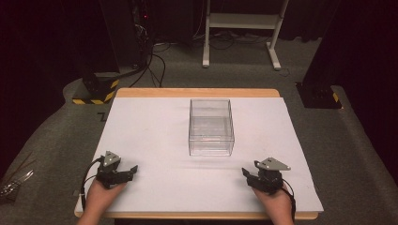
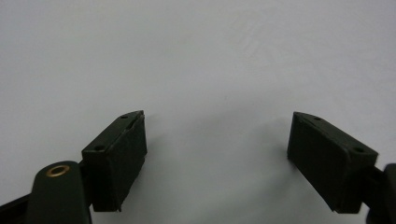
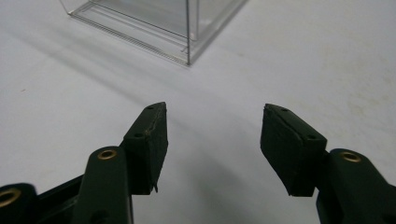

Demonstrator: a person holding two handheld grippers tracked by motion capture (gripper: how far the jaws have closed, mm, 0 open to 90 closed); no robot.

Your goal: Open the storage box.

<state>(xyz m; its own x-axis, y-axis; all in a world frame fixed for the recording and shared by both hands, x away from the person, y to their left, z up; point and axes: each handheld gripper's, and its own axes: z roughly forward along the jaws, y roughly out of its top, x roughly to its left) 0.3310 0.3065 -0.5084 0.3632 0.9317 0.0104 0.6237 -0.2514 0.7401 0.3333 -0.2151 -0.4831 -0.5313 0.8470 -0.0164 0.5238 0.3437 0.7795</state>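
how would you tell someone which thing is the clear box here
Start at the white sheet covering the wooden table. Midway across it, toward the far edge, stands the clear box, open-topped and empty. It is see-through and sits alone, well ahead of both grippers.

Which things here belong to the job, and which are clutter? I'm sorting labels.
In the job:
clear plastic box
left gripper, open
right gripper, open
white mat

Lying about:
metal bits on the floor
white stand
cables
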